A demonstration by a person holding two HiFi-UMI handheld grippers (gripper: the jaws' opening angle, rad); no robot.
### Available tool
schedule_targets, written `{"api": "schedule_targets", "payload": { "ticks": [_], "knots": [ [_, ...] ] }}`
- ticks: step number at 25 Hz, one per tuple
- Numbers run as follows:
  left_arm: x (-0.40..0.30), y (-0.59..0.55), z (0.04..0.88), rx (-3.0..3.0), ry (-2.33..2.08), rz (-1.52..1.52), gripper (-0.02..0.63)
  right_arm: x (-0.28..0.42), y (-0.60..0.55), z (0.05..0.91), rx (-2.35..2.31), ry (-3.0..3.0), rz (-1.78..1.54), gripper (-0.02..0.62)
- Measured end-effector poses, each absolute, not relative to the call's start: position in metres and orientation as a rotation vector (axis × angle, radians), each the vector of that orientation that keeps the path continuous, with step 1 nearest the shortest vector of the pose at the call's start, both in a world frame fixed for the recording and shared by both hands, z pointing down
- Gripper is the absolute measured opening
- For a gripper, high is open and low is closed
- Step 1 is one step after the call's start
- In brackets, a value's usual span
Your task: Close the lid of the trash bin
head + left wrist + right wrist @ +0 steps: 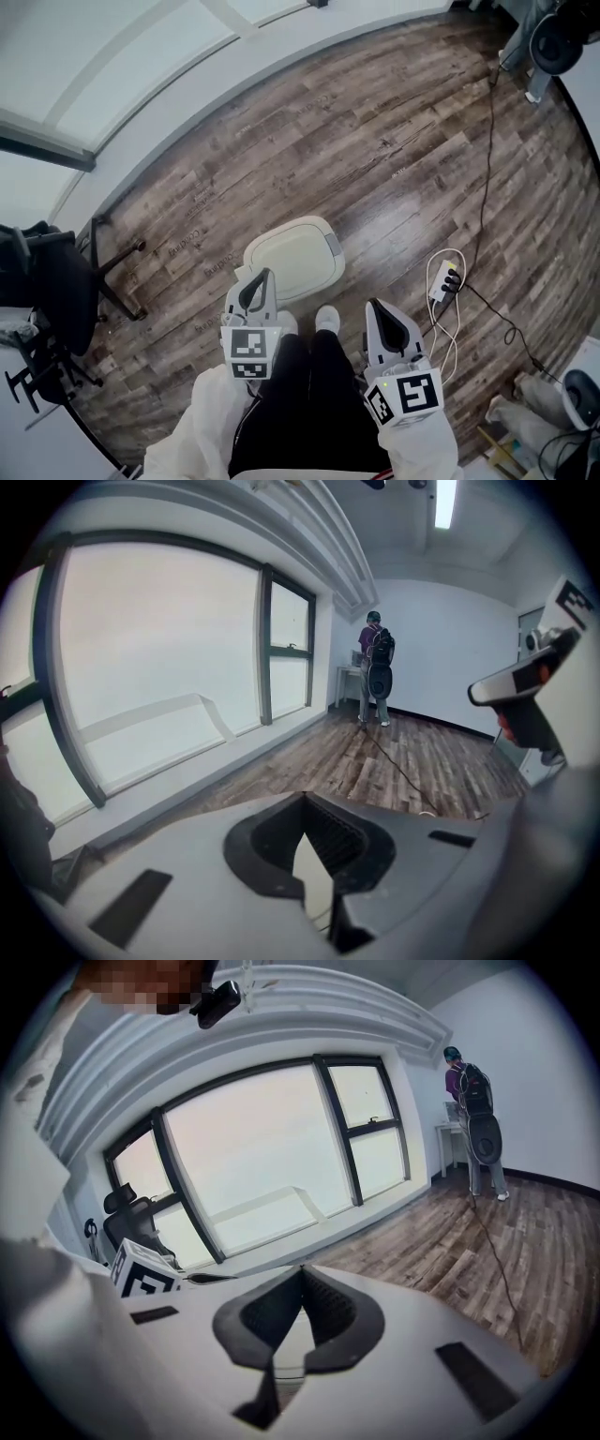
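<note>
Two grippers, both idle. Head view: trash bin [292, 257] sits on the wood floor [394, 159] at frame centre, just ahead of the person's shoes [325, 319]. Its cream lid looks flat and down, so the task reads as done or nearly so. Left gripper [262, 281] is low centre-left, its tip over the bin's near edge; touching or not, cannot tell. Right gripper [379, 313] is low centre-right, beside the bin and apart from it. Both are held close to the legs, probably a rest pose, since nothing needs carrying. A power strip [447, 279] with its cable lies right of centre, and an office chair [47, 281] is at the left edge.

Left gripper view: left gripper [302, 804] has its tips pressed together with nothing between them. It points level across the room towards the window [159, 658], not down, so the bin is not clearly seen; a pale patch shows through the gap lower down, unclear what. Right gripper [525, 686] shows at the right edge. Another person [377, 667] stands far off at upper centre.

Right gripper view: right gripper [302, 1275] also has its tips together and is empty. It too aims level at the window [272, 1138], with no bin in sight. The left gripper's marker cube [141, 1275] is at centre-left, and the far person [473, 1115] at upper right.
</note>
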State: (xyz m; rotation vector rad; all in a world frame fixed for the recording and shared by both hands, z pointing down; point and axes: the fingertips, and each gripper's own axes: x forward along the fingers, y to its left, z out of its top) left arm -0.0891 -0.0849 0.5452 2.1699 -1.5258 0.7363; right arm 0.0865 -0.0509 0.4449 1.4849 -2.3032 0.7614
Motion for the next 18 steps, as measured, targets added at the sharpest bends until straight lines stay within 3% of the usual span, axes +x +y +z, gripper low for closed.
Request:
{"api": "schedule_targets", "payload": {
  "ticks": [18],
  "knots": [
    [-0.123,-0.065,0.251,2.247,-1.732,0.5,0.005,0.071,-0.083,0.206,1.468,-2.521,0.566,0.023]
  ]
}}
